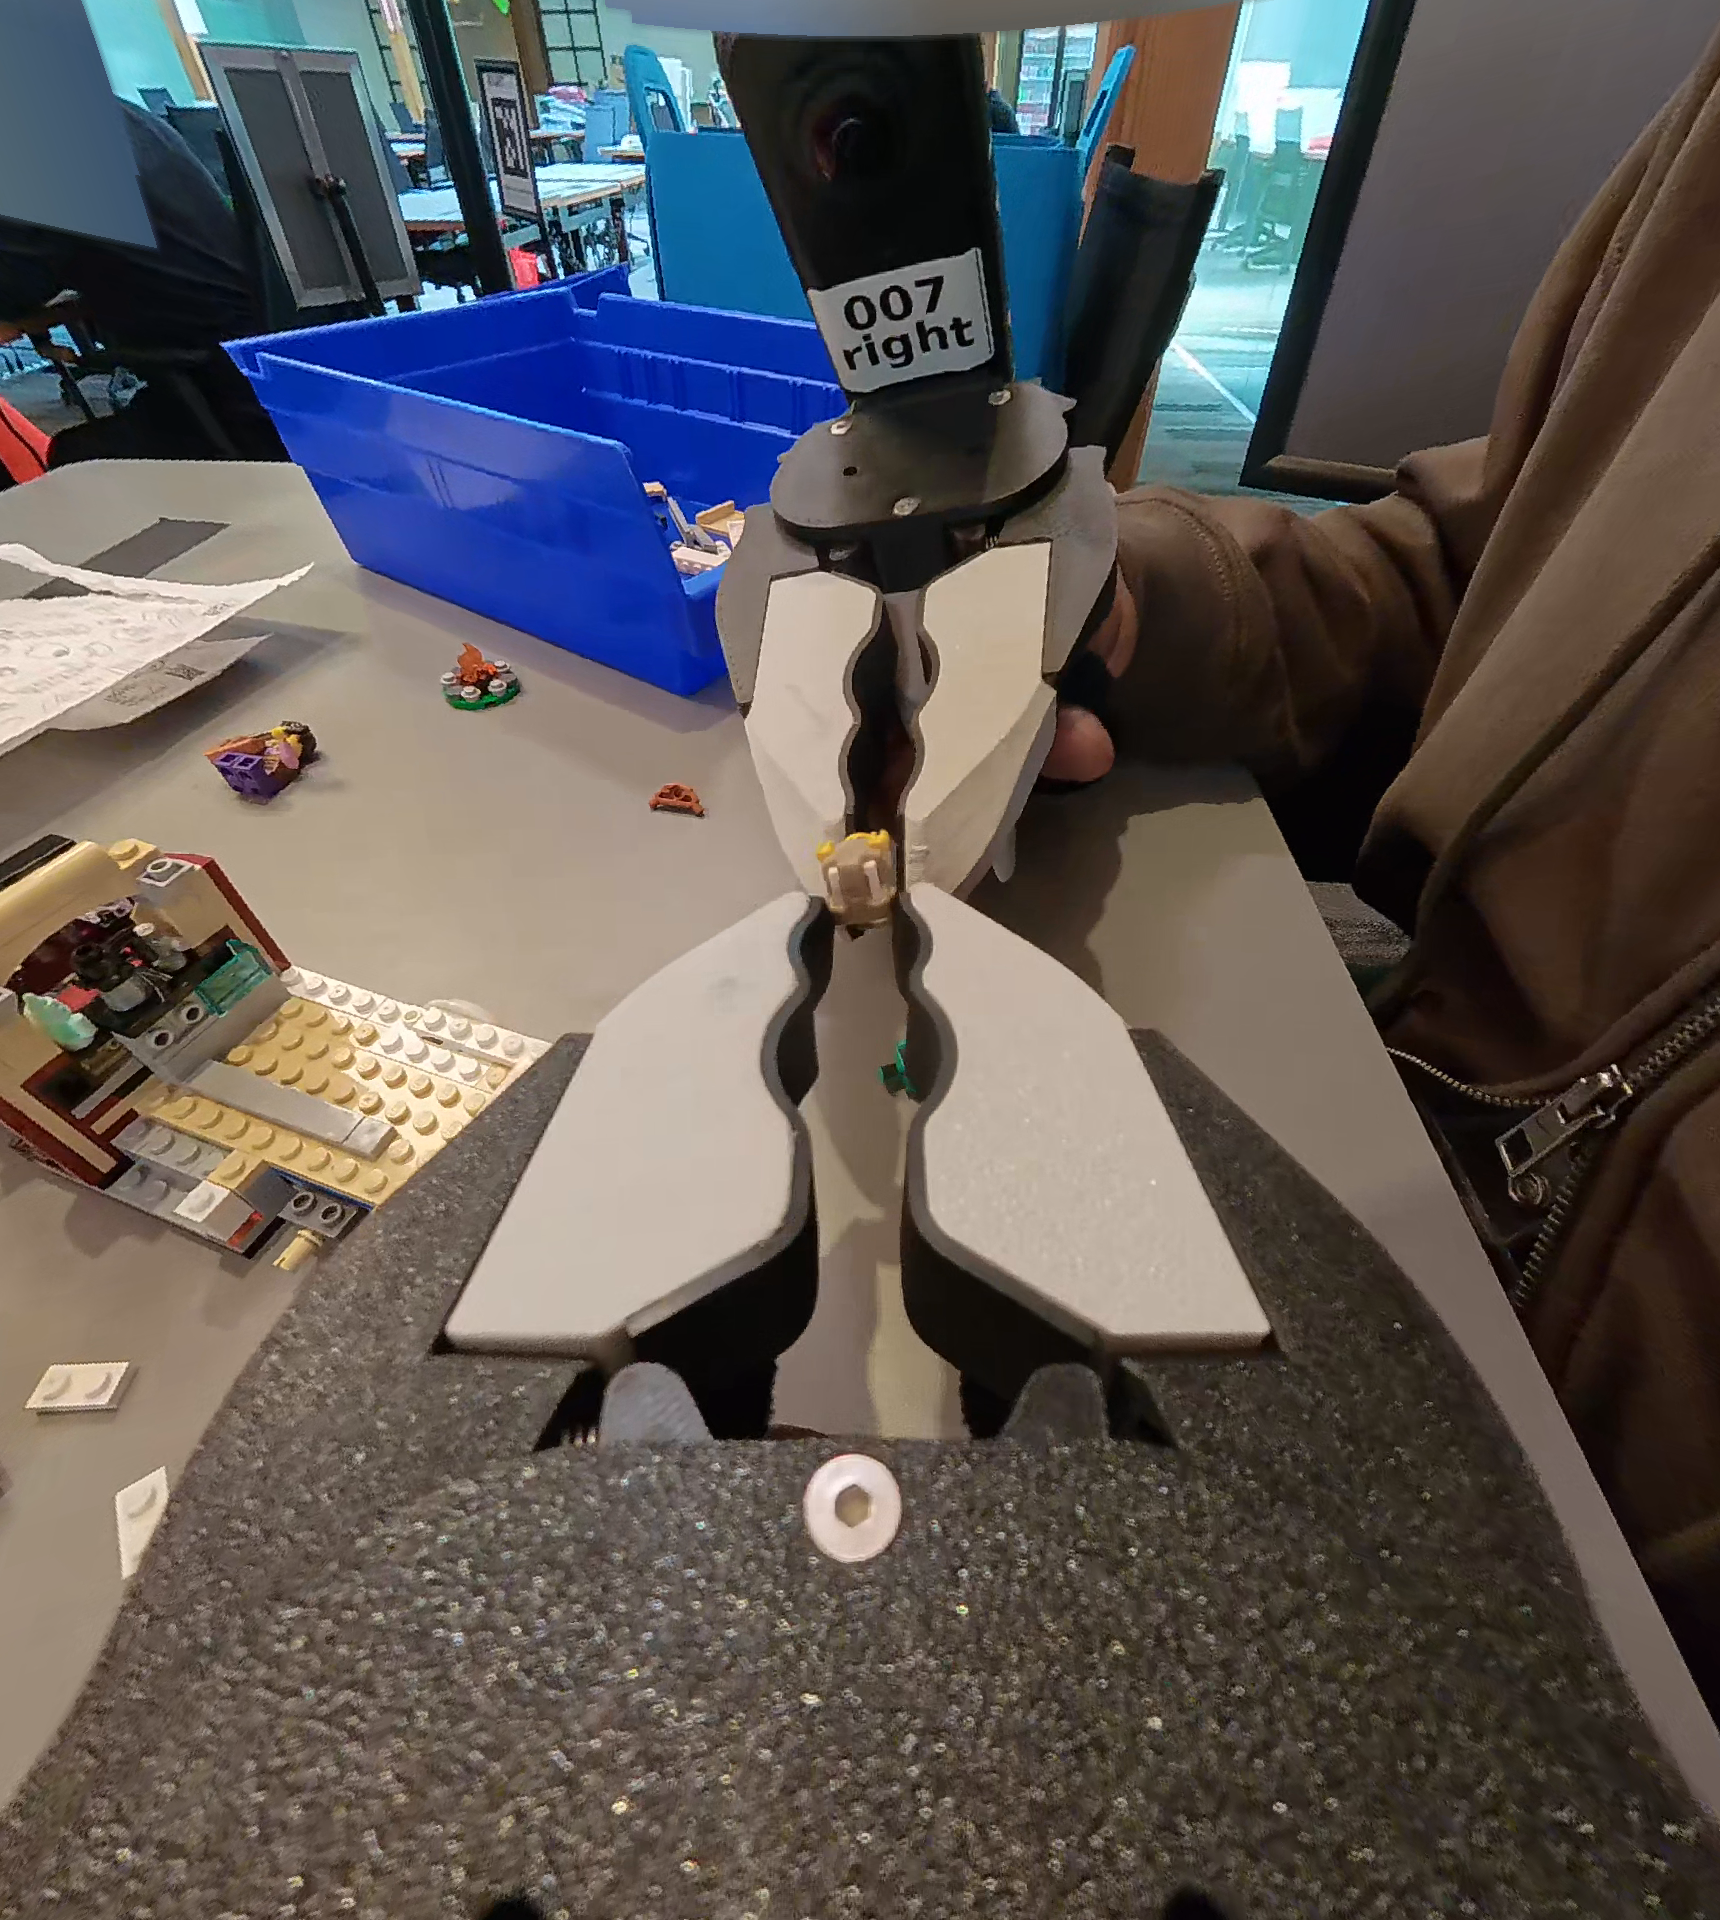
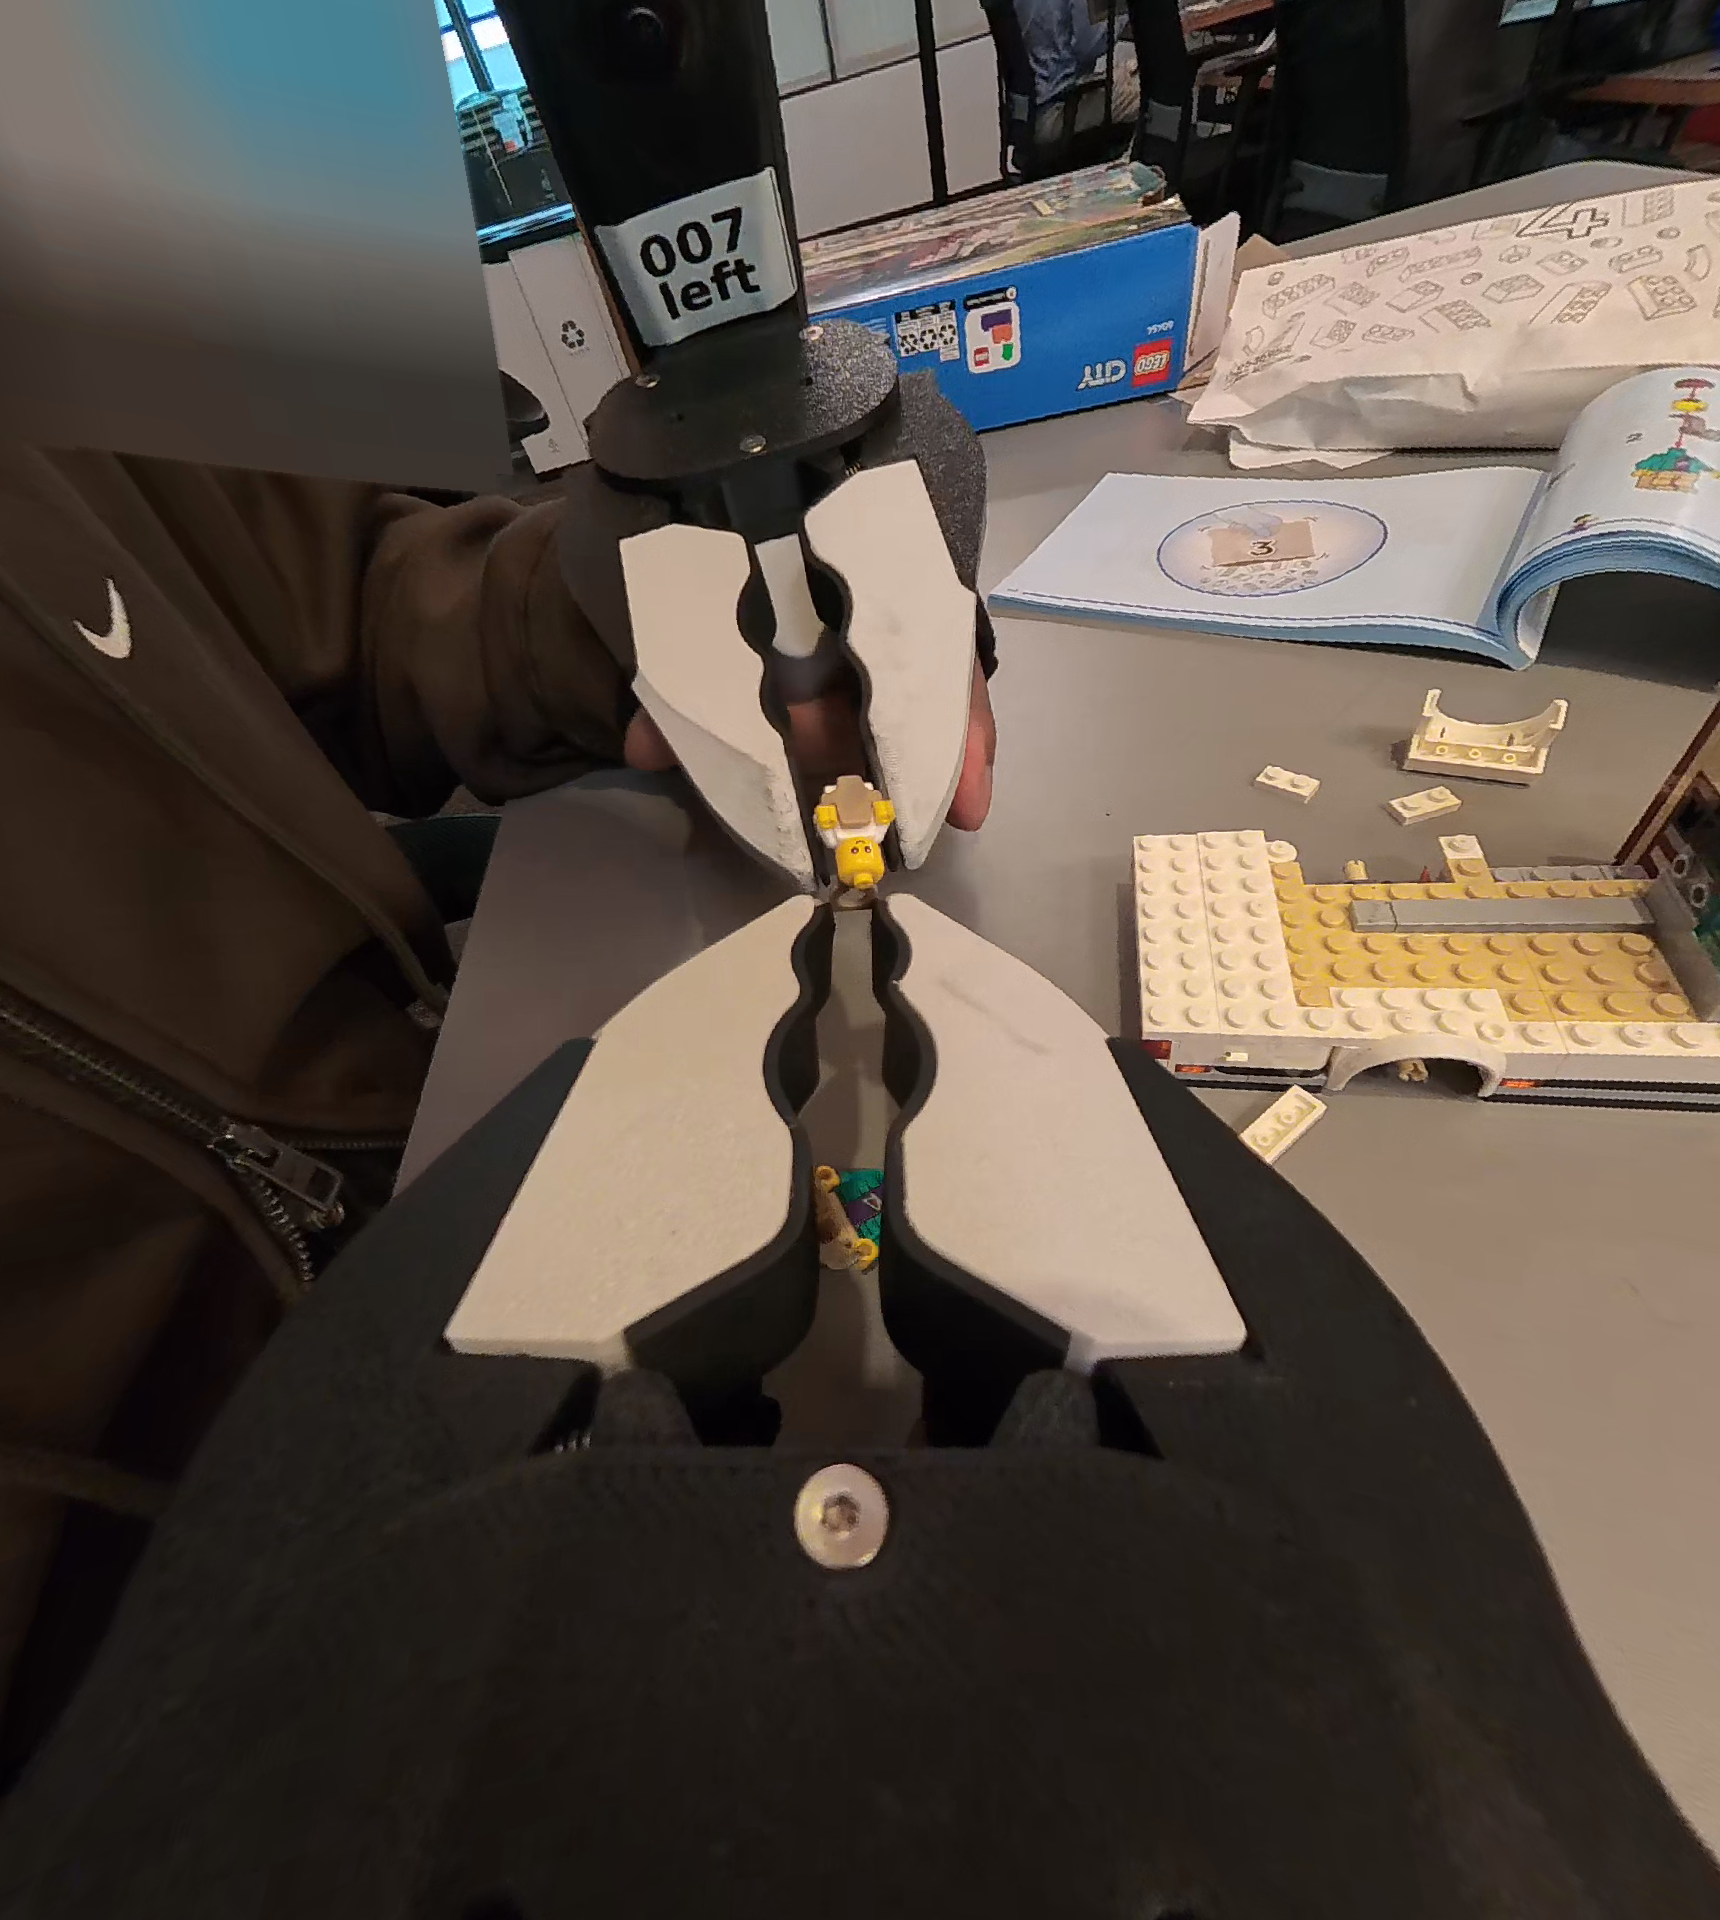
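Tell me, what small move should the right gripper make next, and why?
Probably ease the right gripper forward: its small tan piece sits just short of the yellow head of the minifigure that the left gripper clamps, roughly in line.

2 grippers (image 1: pixel 856 904) (image 2: pixel 851 904), 1 minifigure (image 2: pixel 854 836), 1 blue bin (image 1: pixel 482 488), 1 booklet (image 2: pixel 1355 561)

A yellow-headed, tan-and-white minifigure (image 2: pixel 854 836); pale grey fingers (image 1: pixel 1032 1143); a bright blue bin (image 1: pixel 482 488); a tan, white and dark-red brick building (image 1: pixel 160 1049); a plain grey table (image 1: pixel 482 831).
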Action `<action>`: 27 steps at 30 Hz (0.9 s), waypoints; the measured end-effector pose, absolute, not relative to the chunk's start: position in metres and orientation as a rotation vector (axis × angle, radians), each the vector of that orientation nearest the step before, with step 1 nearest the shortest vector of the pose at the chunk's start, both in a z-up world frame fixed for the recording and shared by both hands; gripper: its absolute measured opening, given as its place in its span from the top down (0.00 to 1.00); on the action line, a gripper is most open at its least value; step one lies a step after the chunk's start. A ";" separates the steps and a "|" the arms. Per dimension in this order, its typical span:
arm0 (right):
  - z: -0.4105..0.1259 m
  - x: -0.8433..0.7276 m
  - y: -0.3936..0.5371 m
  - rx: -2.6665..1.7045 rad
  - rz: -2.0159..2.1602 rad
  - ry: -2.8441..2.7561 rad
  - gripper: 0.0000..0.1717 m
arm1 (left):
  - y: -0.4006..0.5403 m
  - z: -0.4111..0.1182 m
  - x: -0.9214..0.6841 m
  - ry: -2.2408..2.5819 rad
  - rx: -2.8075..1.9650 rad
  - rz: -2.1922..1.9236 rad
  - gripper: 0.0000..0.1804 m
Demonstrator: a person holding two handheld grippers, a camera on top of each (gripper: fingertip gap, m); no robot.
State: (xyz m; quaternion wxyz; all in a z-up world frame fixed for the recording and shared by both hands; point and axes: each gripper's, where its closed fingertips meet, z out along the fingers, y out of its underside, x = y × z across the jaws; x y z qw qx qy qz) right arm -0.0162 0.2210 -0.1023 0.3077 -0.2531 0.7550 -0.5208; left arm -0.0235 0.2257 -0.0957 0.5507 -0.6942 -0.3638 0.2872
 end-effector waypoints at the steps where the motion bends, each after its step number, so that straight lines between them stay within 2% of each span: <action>1: -0.102 -0.017 0.221 -0.665 -1.381 1.992 0.96 | 0.225 -0.095 -0.024 -0.857 -1.643 0.688 0.94; 9: -0.088 -0.021 0.223 -0.614 -1.431 1.909 0.90 | 0.229 -0.096 -0.021 -0.798 -1.681 0.724 0.94; 27: -0.088 -0.011 0.227 -0.669 -1.418 1.876 0.96 | 0.232 -0.094 -0.017 -0.759 -1.682 0.721 0.94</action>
